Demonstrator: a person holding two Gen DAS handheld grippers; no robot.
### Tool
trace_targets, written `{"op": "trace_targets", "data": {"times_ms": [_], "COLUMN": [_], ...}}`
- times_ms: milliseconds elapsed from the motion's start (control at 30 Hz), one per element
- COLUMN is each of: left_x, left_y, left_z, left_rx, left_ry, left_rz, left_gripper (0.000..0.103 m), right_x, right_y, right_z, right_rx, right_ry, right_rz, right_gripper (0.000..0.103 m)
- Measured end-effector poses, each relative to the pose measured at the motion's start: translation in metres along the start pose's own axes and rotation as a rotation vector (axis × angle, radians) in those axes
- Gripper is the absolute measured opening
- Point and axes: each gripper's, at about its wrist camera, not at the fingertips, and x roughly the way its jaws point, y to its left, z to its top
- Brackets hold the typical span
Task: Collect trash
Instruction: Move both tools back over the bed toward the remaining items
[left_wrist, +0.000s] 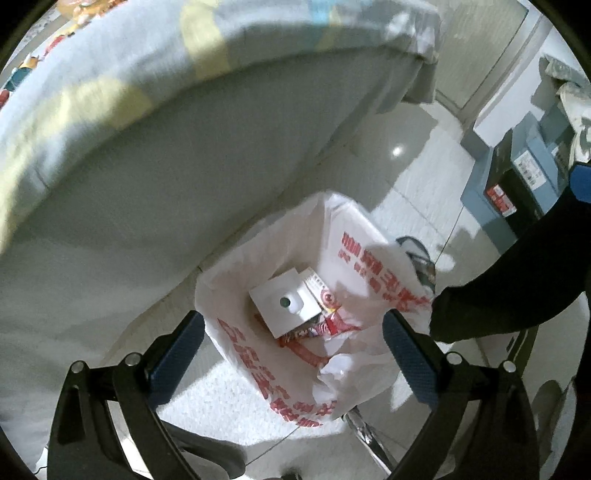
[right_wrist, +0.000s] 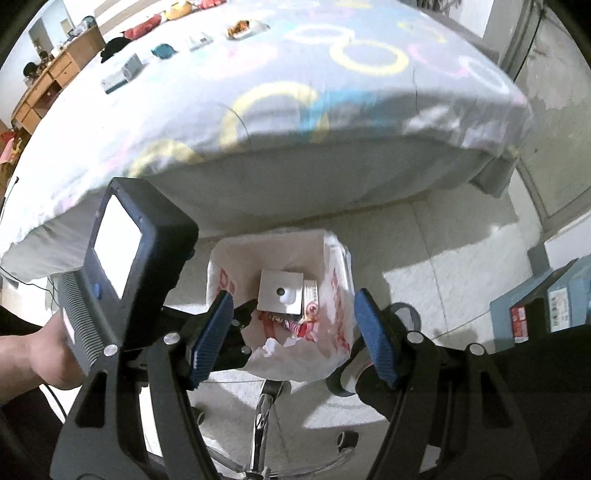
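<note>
Beside the bed (right_wrist: 295, 122), the white bag (left_wrist: 354, 251) stands mouth-up on the floor, a flat white box (left_wrist: 282, 304) lying tilted inside; both left tongs (left_wrist: 291, 350) and right tongs (right_wrist: 295, 332) hover above it, spread wide and empty.

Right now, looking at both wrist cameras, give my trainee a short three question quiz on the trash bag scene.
1. True or false: the white box lies inside the trash bag.
2. What are the right gripper jaws holding? A) a wrapper B) nothing C) the bag's rim
3. Fill in: several items, among them a teal pouch, are left on the ___.

Key
1. True; it rests on red wrappers in the bag.
2. B; both it and the left gripper stand open and empty above the bag.
3. Bed.
</note>
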Motion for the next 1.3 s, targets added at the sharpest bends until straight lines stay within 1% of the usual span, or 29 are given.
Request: {"op": "trace_targets", "data": {"times_ms": [167,333,467,533,600,667,733,767,867,933,1033,1133,1167,1267,1300], "left_x": [-0.018,-0.050,-0.082,-0.096,-0.115,-0.130,-0.152,-0.162,-0.186,-0.200,-0.218,-0.234,-0.238,-0.245,-0.248], "left_y": [0.006,0.013,0.021,0.028,0.041,0.054,0.075,0.084,0.109,0.123,0.143,0.167,0.175,0.197,0.203], "left_z": [0.006,0.015,0.023,0.027,0.032,0.036,0.040,0.042,0.045,0.047,0.049,0.046,0.043,0.040,0.039], "left_rx": [-0.023,-0.047,-0.077,-0.097,-0.135,-0.172,-0.230,-0.256,-0.322,-0.351,-0.391,-0.450,-0.470,-0.514,-0.523], "left_ry": [-0.050,-0.130,-0.203,-0.231,-0.266,-0.295,-0.335,-0.353,-0.399,-0.436,-0.480,-0.516,-0.531,-0.550,-0.555], "left_rz": [0.002,0.002,-0.005,-0.003,-0.002,-0.006,-0.001,-0.006,0.001,0.021,0.076,0.080,0.094,0.159,0.165], "left_gripper": [0.094,0.094,0.094,0.094,0.094,0.094,0.094,0.094,0.094,0.094,0.094,0.094,0.094,0.094,0.094], "right_x": [-0.028,-0.062,-0.093,-0.112,-0.127,-0.140,-0.153,-0.157,-0.172,-0.180,-0.190,-0.200,-0.204,-0.209,-0.210], "right_y": [0.007,0.020,0.033,0.041,0.048,0.057,0.067,0.069,0.081,0.088,0.097,0.105,0.108,0.114,0.116], "right_z": [0.005,0.011,0.018,0.023,0.029,0.036,0.043,0.046,0.056,0.060,0.067,0.072,0.073,0.079,0.083], "right_rx": [-0.018,-0.049,-0.082,-0.101,-0.117,-0.132,-0.150,-0.159,-0.184,-0.194,-0.208,-0.217,-0.221,-0.229,-0.232], "right_ry": [-0.042,-0.088,-0.150,-0.195,-0.235,-0.276,-0.317,-0.333,-0.379,-0.402,-0.436,-0.470,-0.484,-0.511,-0.519], "right_rz": [-0.012,-0.014,-0.005,0.001,0.005,0.010,0.014,0.013,0.013,0.024,0.037,0.061,0.069,0.085,0.091], "right_gripper": [0.067,0.067,0.067,0.067,0.072,0.073,0.075,0.078,0.078,0.078,0.078,0.079,0.081,0.083,0.083]}}
